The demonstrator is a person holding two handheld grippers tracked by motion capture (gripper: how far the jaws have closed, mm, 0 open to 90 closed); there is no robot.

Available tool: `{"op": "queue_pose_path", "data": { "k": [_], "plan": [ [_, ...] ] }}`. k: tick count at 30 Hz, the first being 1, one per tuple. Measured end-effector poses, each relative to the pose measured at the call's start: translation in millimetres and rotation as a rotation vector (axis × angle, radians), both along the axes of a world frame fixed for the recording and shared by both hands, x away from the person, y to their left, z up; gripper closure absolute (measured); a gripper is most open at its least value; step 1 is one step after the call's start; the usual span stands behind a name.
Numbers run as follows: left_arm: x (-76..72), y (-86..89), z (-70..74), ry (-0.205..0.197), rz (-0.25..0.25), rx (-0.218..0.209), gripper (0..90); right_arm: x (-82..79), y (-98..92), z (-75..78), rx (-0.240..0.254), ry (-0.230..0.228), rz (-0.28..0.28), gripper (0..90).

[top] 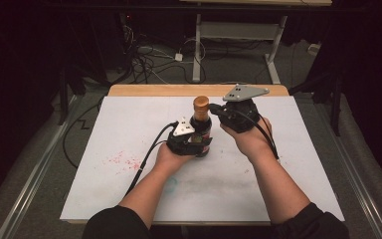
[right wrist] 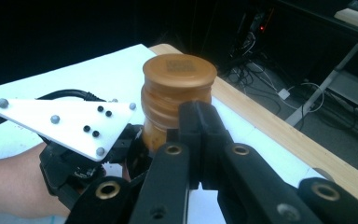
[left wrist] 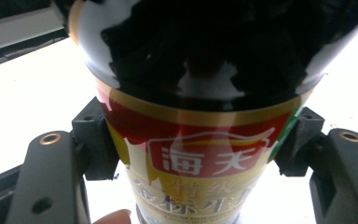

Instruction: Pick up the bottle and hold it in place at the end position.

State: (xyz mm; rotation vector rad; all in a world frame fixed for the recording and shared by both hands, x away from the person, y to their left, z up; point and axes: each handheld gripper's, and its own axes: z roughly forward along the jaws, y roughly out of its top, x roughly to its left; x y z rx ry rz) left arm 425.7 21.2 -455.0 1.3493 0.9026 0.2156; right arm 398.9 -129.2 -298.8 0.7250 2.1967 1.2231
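Opening the dark sauce bottle, by the look of it: body held fast, cap next to be dealt with

- Left tongs pinching the bottle across its labelled belly, 1 pad on each side, bottle upright on the white worktop and standing directly between those pads
- Right tongs pressed together, nothing between them, tips just beside the neck under the brown cap and slightly nearer the camera than it; touching or a hair apart, cannot tell
- Cap above and just beyond the right tips, well above the left tongs

Doing it well, as a judgement:
- Keep the left pinch firm and level; glass glossy, label smooth, so any slackening likely to let the body spin or tip
- Spread the right tongs before going further; shut tips can only nudge the cap, not turn it
- Bring them down square over the cap, 1 pad on each side of its ribbed wall, not on the narrower neck beneath
- Close fully, then twist about the bottle's own upright axis, no sideways pull
- Watch the left cable and the pink stains near the left hand: neither in the way
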Motion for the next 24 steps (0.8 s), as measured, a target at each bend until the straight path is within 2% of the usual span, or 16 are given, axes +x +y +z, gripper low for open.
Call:
{"op": "queue_pose_path", "data": {
  "k": [15, 24],
  "plan": [
    [0.4, 0.3, -0.3, 0.002, 0.004, -0.013, 28.8, 1.1, -0.3, -0.9, 0.031, 0.000, 0.004, 90.0],
    [0.4, 0.6, 0.3, 0.006, 0.002, -0.003, 28.8, 2.3, -0.4, -0.4, 0.042, 0.001, 0.007, 90.0]
  ]
}}
